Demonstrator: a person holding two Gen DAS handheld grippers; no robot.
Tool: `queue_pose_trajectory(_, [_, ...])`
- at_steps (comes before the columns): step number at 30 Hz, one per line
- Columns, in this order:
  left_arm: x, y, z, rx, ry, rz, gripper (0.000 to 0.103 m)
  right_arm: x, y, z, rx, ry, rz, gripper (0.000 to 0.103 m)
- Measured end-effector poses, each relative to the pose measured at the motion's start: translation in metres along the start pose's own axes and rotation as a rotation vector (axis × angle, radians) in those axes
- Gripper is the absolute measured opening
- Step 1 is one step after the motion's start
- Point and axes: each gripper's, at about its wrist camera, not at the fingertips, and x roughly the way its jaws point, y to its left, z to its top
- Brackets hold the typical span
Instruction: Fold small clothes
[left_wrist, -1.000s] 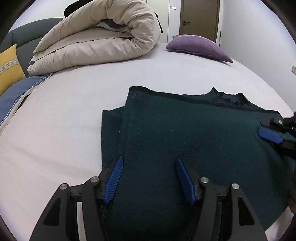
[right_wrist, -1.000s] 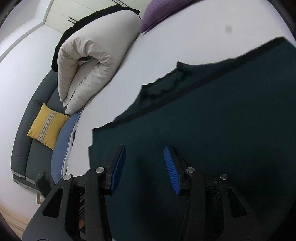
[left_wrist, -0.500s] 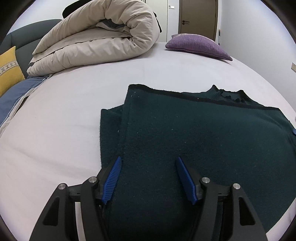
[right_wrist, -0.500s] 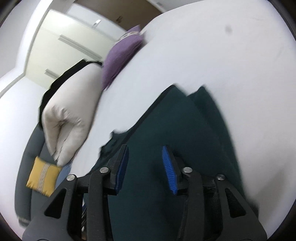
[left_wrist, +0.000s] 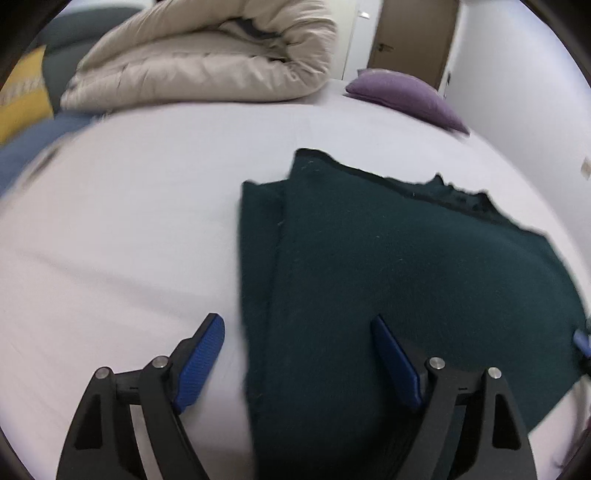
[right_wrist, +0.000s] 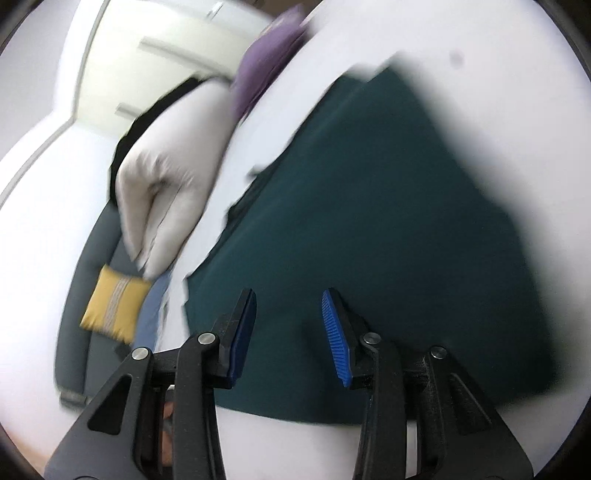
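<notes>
Nearest, the left gripper (left_wrist: 297, 332) has just been opening its blue-padded fingers wide; they straddle the left folded edge of the dark green knitted garment (left_wrist: 406, 277) without pressing it. The right gripper (right_wrist: 288, 314) hangs over the same garment with its fingers narrowly apart and nothing pinched between them. The garment lies flat, partly folded, on the white bed (left_wrist: 129, 221). Farther off sit a rolled beige duvet (left_wrist: 207, 62) at left and a purple cushion (left_wrist: 402, 94) at right.
</notes>
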Motion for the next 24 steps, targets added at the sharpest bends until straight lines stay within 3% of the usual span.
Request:
queue_pose_trajectory(4, [-0.023, 0.008, -0.008, -0.004, -0.008, 0.029, 0.077, -0.077, -0.027, -0.001, 0.039, -0.119, -0.116, 0.044])
queue_pose_trajectory(7, [-0.042, 0.012, -0.017, -0.018, -0.029, 0.051, 0.073, -0.129, -0.044, -0.002, 0.048, -0.168, -0.165, 0.058])
queue_pose_trajectory(10, [-0.066, 0.011, -0.021, -0.024, -0.072, 0.056, 0.072, -0.159, -0.055, -0.003, 0.057, -0.191, -0.171, 0.058])
queue_pose_trajectory(16, [-0.079, -0.032, -0.016, 0.06, -0.087, -0.041, 0.073, -0.166, -0.056, 0.011, 0.025, -0.143, -0.151, 0.058])
queue_pose_trajectory(21, [-0.055, -0.07, -0.013, 0.074, -0.05, -0.133, 0.073, -0.118, -0.053, 0.027, 0.044, -0.042, -0.188, 0.058])
queue_pose_trajectory(24, [-0.038, -0.088, -0.015, 0.061, -0.006, -0.19, 0.073, -0.097, -0.055, 0.036, 0.077, -0.009, -0.163, 0.058])
